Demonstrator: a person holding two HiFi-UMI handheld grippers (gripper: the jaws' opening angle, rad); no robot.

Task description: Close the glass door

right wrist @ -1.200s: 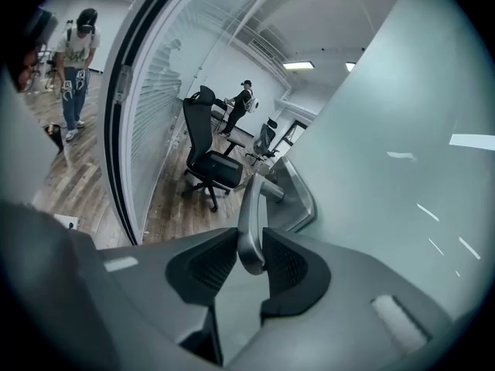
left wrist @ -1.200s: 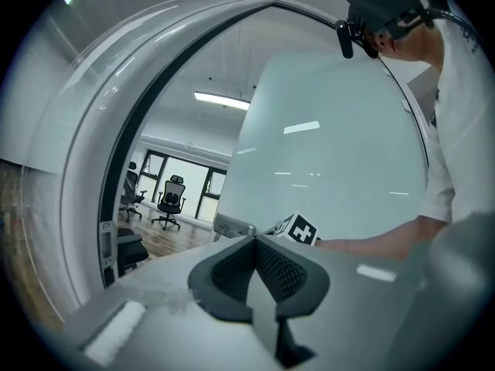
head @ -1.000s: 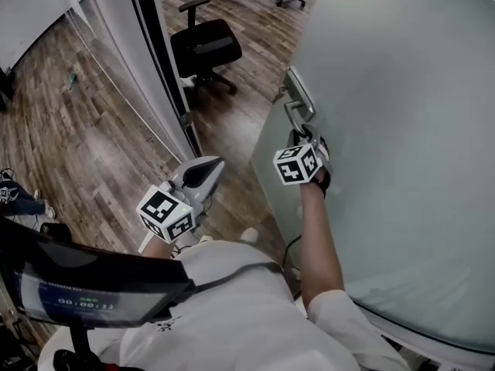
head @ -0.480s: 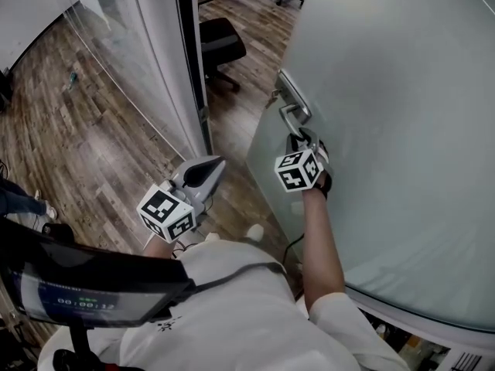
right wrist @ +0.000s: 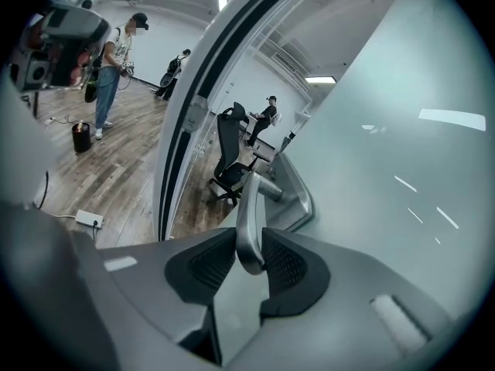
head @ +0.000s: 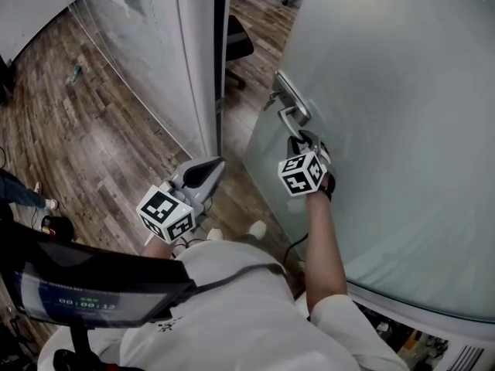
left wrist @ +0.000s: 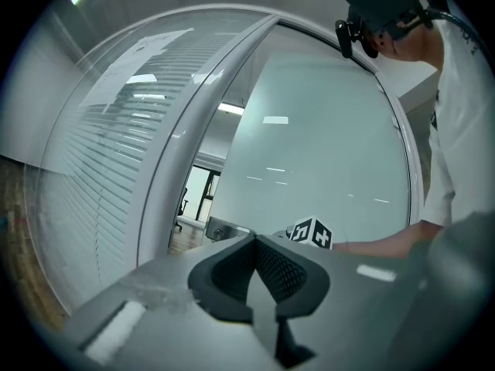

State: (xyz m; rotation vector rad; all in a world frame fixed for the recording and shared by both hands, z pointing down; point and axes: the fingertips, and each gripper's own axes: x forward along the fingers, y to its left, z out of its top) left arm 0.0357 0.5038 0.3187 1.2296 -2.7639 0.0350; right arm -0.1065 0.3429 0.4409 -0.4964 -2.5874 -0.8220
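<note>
The frosted glass door (head: 402,130) stands ajar on the right, its edge close to the white door frame (head: 197,68). My right gripper (head: 300,137) is shut on the metal lever handle (head: 291,113). In the right gripper view the handle (right wrist: 249,207) runs down between the two dark pads (right wrist: 285,263) of my right gripper (right wrist: 249,257). My left gripper (head: 210,165) hangs in front of my body, left of the door, shut and empty. In its own view my left gripper (left wrist: 259,242) points at the frosted door (left wrist: 325,168).
A black office chair (head: 238,41) shows through the narrow gap between door and frame. A glass wall with blinds (head: 131,45) runs along the left above wood flooring (head: 69,130). People (right wrist: 108,60) stand in the room beyond, and a cable strip (right wrist: 89,219) lies on the floor.
The door has swung toward the frame with my right gripper on the handle. The gap has narrowed and hides more of the chair. The left gripper keeps its place in the head view.
</note>
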